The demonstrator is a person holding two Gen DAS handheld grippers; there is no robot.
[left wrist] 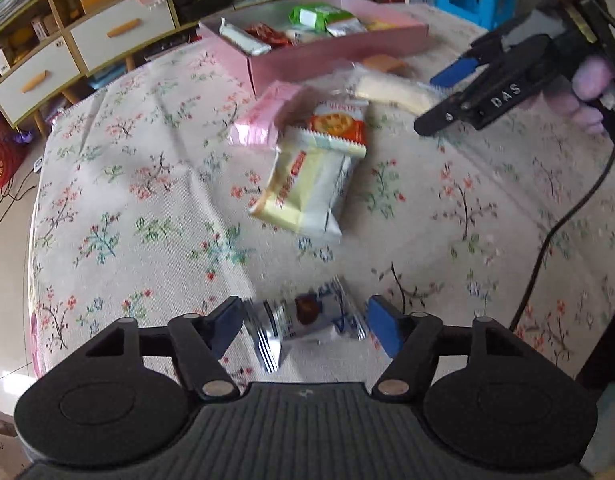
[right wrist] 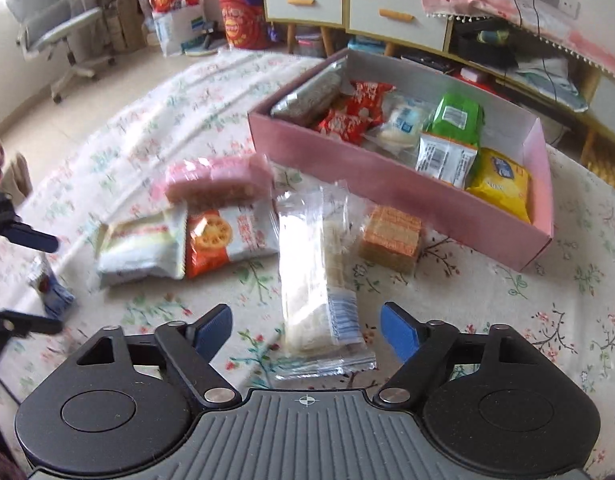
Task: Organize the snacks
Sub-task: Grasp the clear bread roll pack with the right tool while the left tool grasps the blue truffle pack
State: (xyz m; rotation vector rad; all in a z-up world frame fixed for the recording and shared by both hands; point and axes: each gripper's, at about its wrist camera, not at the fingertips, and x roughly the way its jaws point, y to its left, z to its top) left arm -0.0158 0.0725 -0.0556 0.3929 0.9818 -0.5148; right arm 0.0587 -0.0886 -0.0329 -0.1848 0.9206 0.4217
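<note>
Tablecloth [right wrist: 507, 320] blurred under everything I saw. Clear cracker sleeve [right wrist: 319, 280] lay lengthwise toward the pink box [right wrist: 407, 196], between my right gripper [right wrist: 305, 328]'s untouching, released pads. Left gripper [left wrist: 305, 320] straddled a small blue packet [left wrist: 307, 320]; contact unclear.

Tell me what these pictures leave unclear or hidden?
- Blue-and-silver packet, left wrist view: blurred, print unreadable; contact with the left claw unclear.
- Clear long packet, right wrist view: glare hides its contents.
- Pink box, left wrist view: near wall hides lower snacks.
</note>
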